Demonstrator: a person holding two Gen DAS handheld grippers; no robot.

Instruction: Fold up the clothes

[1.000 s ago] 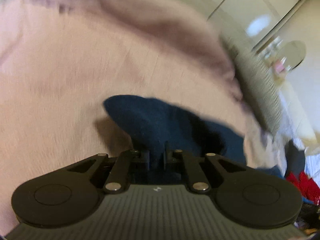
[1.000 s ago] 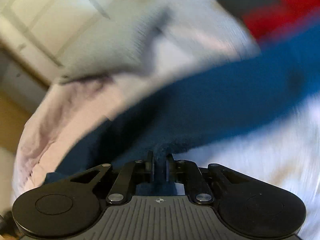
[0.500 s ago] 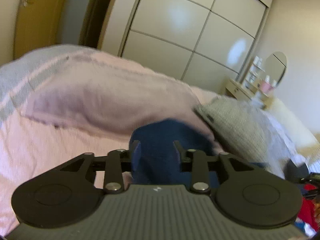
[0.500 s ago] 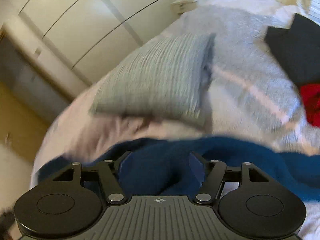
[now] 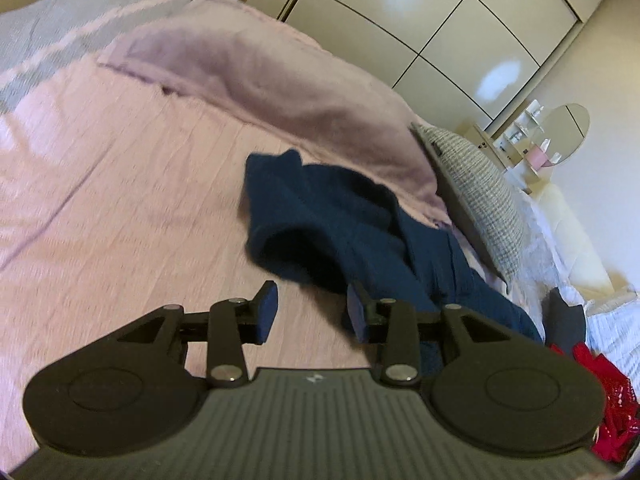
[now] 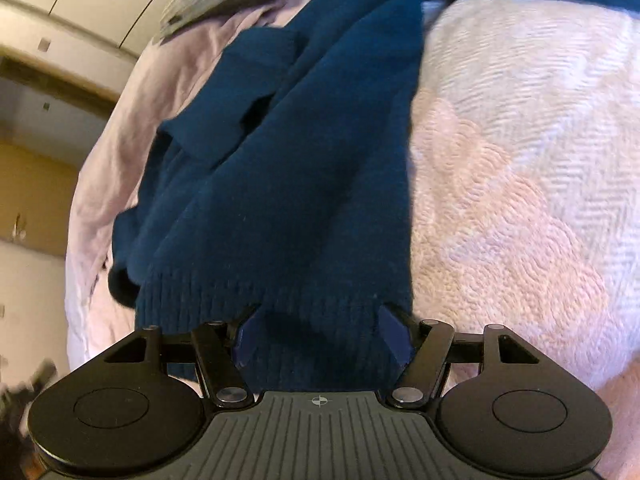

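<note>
A dark blue knit sweater (image 5: 340, 220) lies crumpled on the pink bedspread (image 5: 120, 200). My left gripper (image 5: 312, 314) is open and empty, just in front of the sweater's near edge, not touching it. In the right wrist view the sweater (image 6: 280, 160) stretches away from me, its ribbed hem (image 6: 256, 312) nearest. My right gripper (image 6: 320, 340) is open, and the hem lies between its spread jaws without being clamped.
A lilac blanket (image 5: 260, 72) is bunched behind the sweater. A grey knit pillow (image 5: 476, 184) lies to the right. Red (image 5: 608, 392) and dark garments (image 5: 566, 320) lie at the right edge. White wardrobe doors (image 5: 440, 12) stand behind the bed. White quilted cover (image 6: 520, 160) lies right of the sweater.
Both grippers were shut on the blue sweater a second ago. Both have opened and let it drop onto the bed, and the left has drawn back from it.
</note>
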